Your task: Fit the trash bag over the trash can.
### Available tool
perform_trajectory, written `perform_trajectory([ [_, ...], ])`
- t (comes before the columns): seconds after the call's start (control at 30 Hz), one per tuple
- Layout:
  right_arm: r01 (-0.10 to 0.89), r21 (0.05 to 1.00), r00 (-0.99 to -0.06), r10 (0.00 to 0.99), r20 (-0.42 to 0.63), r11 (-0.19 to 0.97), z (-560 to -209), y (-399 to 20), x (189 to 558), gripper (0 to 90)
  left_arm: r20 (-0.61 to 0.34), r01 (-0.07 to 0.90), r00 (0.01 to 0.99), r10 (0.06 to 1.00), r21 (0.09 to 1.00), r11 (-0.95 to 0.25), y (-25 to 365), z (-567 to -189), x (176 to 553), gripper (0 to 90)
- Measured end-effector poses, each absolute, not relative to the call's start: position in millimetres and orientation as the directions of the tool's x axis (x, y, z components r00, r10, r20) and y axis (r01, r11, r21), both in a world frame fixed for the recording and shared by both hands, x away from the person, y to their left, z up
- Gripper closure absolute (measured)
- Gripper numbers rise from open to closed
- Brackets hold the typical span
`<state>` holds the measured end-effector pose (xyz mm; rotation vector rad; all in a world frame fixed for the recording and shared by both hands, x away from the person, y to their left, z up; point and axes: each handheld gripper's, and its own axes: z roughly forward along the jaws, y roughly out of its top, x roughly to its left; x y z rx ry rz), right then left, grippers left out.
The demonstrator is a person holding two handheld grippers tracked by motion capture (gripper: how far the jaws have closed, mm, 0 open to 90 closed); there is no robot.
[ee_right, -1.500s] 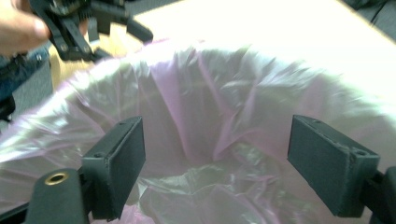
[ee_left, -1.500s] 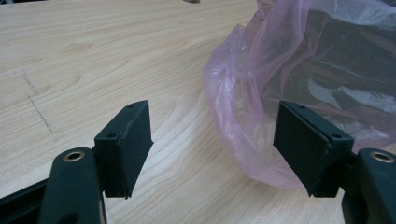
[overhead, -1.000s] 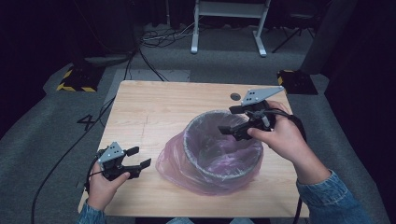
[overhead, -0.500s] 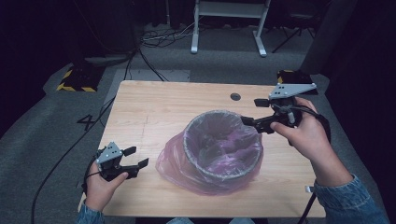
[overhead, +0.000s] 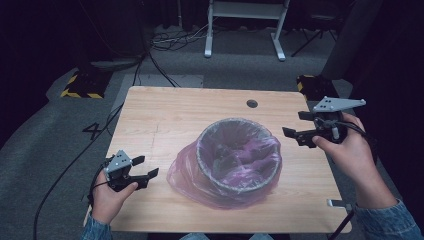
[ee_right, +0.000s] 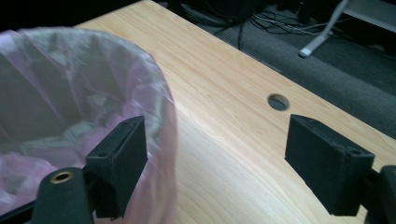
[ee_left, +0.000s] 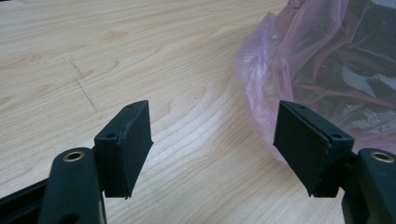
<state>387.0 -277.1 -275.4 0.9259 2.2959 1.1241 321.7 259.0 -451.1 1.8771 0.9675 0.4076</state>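
Observation:
A round bin (overhead: pixel 235 155) lined with a pink plastic bag (overhead: pixel 190 177) stands in the middle of the wooden table (overhead: pixel 165 115). The bag spills over the rim and bunches on the table at the bin's front left. My left gripper (overhead: pixel 145 167) rests near the table's front left corner, open, with nothing between its jaws; the pink bag (ee_left: pixel 299 60) lies just beyond its right jaw. My right gripper (overhead: pixel 295 125) hovers at the table's right edge, open and empty, pointing left at the bin (ee_right: pixel 70 107).
A round cable hole (overhead: pixel 252 103) sits in the table's far right part, also the hole (ee_right: pixel 278 101) in the right gripper view. Cables (overhead: pixel 175 40) and a white stand (overhead: pixel 245 20) lie on the floor beyond the table. A metal clamp (overhead: pixel 336 203) sits at the front right edge.
My right gripper has moved rightward, away from the bin's rim to the table's right edge. The left gripper has stayed where it was.

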Motion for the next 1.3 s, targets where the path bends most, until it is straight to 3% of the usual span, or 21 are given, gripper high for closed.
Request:
perform_trajectory([
  [0.3, 0.436, 0.771, -0.646, 0.758, -0.09, 0.464, -291, -300, 383, 22.6, -0.115, 0.453, 0.627, 0.77, 0.859, -0.241, 259, -450, 323, 27.7],
  [1.3, 0.594, 0.641, -0.561, 0.822, -0.104, 0.486, -394, -342, 379, 22.0, -0.076, 0.486, 0.607, 0.791, 0.823, -0.294, 268, -453, 321, 26.6],
])
